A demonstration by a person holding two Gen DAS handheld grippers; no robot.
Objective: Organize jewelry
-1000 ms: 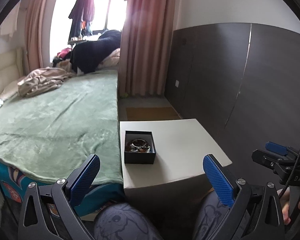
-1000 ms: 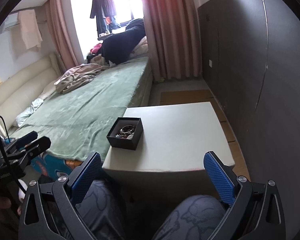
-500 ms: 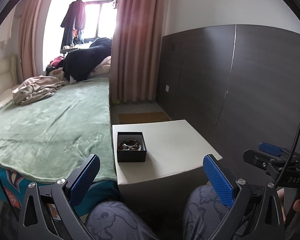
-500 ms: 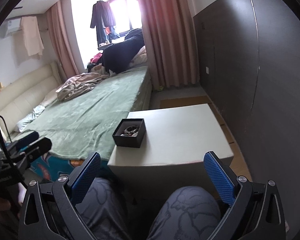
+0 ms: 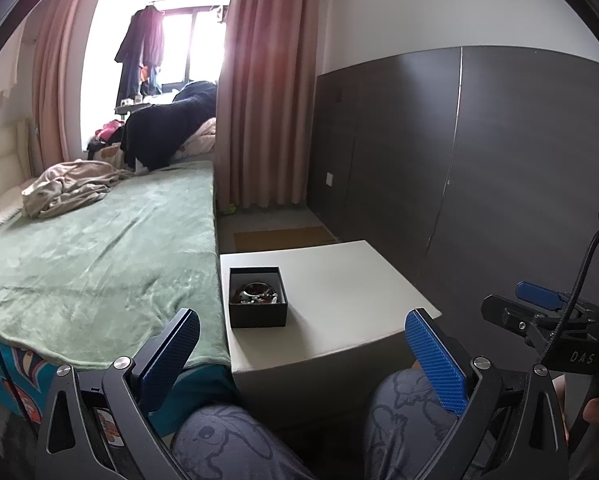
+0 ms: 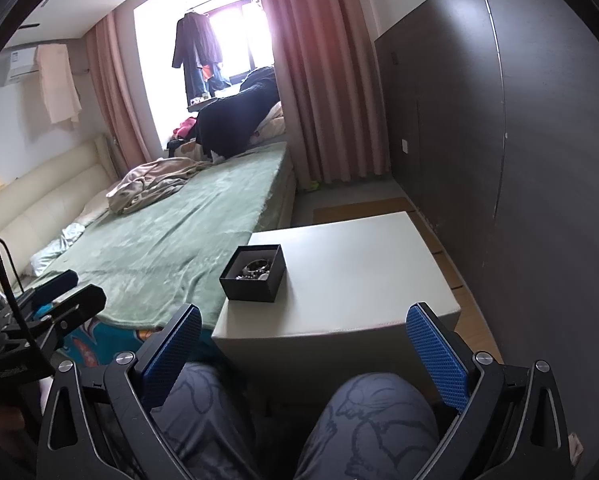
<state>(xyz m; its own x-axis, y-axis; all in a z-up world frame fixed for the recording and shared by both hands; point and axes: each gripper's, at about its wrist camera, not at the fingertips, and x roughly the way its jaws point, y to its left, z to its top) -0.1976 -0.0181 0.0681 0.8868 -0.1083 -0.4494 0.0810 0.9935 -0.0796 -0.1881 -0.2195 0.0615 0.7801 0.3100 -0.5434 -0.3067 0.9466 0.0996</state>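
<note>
In the left wrist view, the blue fingers (image 5: 175, 354) of the left gripper (image 5: 303, 352) are standing spread wide at the bottom of the frame, grasping nothing, with the person's knees (image 5: 235, 440) showing between them. The box (image 5: 258, 296) is sitting just left of centre, on the near left part of the white table (image 5: 339, 280), open at the top with the jewelry (image 5: 256, 293) lying tangled inside; what each piece is I cannot tell. The gripper is hanging well short of the box, probably because the person is seated low in front of the table. The right gripper (image 5: 539, 312) is poking in at the right edge. The bed (image 5: 99, 248) is filling the left half, touching or just beside the table. The dark wardrobe (image 5: 459, 160) is closing off the right.

In the right wrist view, the right gripper (image 6: 303, 352) is likewise gaping at the bottom, its fingers (image 6: 437, 354) released and holding nothing. The box (image 6: 253, 274) is sitting near the table's left edge, left of centre in the frame. The left gripper (image 6: 59, 300) is showing at lower left, over the bed edge (image 6: 171, 264). Nothing is standing between either gripper and the box; only the knees (image 6: 371, 420) are crowding the bottom. All the jewelry in sight is lying in the box, which would fit pieces waiting to be sorted as well as pieces gathered up.
</note>
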